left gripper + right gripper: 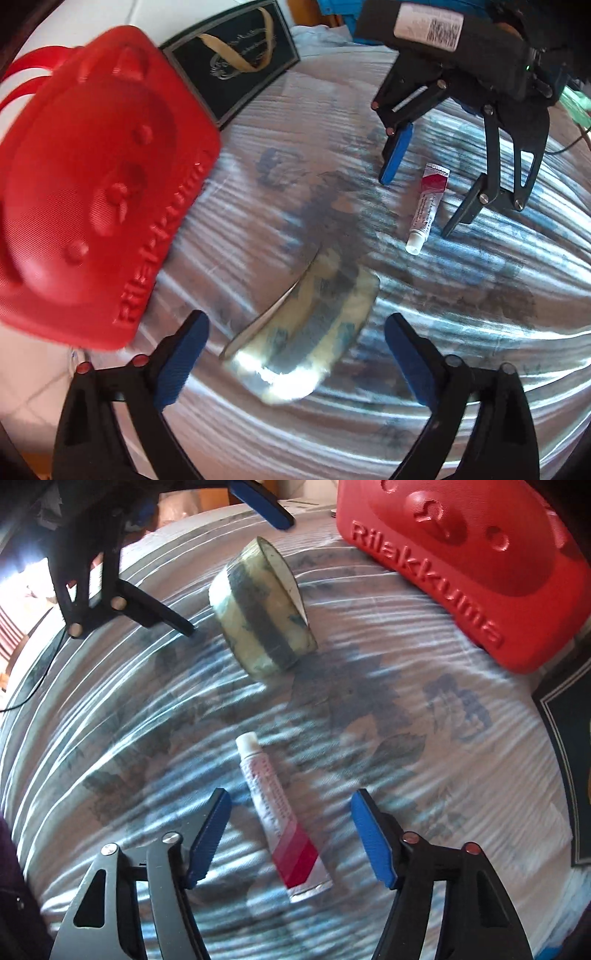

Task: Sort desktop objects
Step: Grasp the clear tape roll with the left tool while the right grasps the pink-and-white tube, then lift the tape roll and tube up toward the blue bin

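Note:
A roll of yellowish tape lies on its side on the blue-patterned cloth. My left gripper stands open over it, one blue pad on either side and neither touching. A small white tube with a red end lies on the cloth between the blue pads of my right gripper, which is open with a gap on both sides. The right wrist view shows the tape roll beneath the left gripper. In the left wrist view, the right gripper straddles the tube.
A red moulded Rilakkuma case sits close to the left of the tape, and appears again at the top right. Behind it lies a black gift bag with a gold handle. The cloth covers the whole surface.

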A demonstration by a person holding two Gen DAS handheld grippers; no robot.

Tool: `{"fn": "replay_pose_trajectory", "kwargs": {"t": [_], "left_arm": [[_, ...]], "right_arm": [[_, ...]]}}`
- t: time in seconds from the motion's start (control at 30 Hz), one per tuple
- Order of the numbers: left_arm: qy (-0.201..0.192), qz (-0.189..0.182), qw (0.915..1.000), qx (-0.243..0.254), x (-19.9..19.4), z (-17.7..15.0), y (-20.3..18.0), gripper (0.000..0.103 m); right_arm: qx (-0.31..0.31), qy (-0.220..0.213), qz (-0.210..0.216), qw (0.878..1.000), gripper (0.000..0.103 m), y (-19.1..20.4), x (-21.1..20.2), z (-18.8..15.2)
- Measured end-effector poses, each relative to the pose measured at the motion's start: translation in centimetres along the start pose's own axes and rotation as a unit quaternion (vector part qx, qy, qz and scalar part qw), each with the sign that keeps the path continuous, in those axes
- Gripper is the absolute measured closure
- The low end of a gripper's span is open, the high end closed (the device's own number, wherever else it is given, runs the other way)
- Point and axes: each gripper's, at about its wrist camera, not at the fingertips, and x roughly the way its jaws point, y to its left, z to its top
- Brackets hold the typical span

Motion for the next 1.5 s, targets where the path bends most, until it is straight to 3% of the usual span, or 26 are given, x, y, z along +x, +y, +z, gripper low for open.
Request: {"fn": "replay_pose_trajectory", "kwargs": {"t": [0.07,0.17,0.3,0.47,0.73,0.87,0.97,1.13,1.37,1.5], "left_arm": [[0.014,-0.044,0.9989,-0.01,1.6,0.4,0.7,0.033],[0.026,-0.077,0.9965,-0.02,2.9,0.6,0.4,0.052],[0.007,-0.061,0.9969,-0.048,2.6,0.1,-0.4,0.056],[-0.017,-0.064,0.9862,-0.152,0.9,-0.8,-0.4,0.095],[-0.035,-0.065,0.976,-0.205,-2.1,-1.2,-3.1,0.095],[-0.058,-0.062,0.9776,-0.192,-5.5,0.3,-4.8,0.095],[-0.084,-0.063,0.9826,-0.153,-8.6,3.0,-7.0,0.094],[-0.149,-0.07,0.9845,-0.06,-13.9,10.9,-10.9,0.094],[-0.242,-0.118,0.9606,0.068,-22.0,26.0,-19.0,0.094],[-0.275,-0.145,0.9447,0.104,-25.0,34.1,-23.3,0.094]], "right_arm": [[-0.001,0.004,0.002,1.0,0.051,-0.4,-0.1,0.3],[0.006,0.013,-0.002,1.0,0.086,-0.8,-0.3,0.4],[0.002,0.01,-0.027,1.0,0.086,0.7,-0.6,-0.3],[0.057,-0.011,-0.014,0.998,0.086,1.7,-1.4,-1.3],[0.164,-0.063,-0.018,0.984,0.086,2.3,-5.5,-3.0],[0.224,-0.108,-0.032,0.968,0.086,2.7,-9.3,-4.0],[0.268,-0.15,-0.057,0.95,0.086,3.4,-14.1,-5.6],[0.329,-0.213,-0.136,0.91,0.086,5.3,-23.0,-9.8],[0.381,-0.287,-0.289,0.83,0.086,9.2,-38.9,-19.1],[0.407,-0.294,-0.364,0.785,0.086,10.2,-46.4,-24.8]]}}
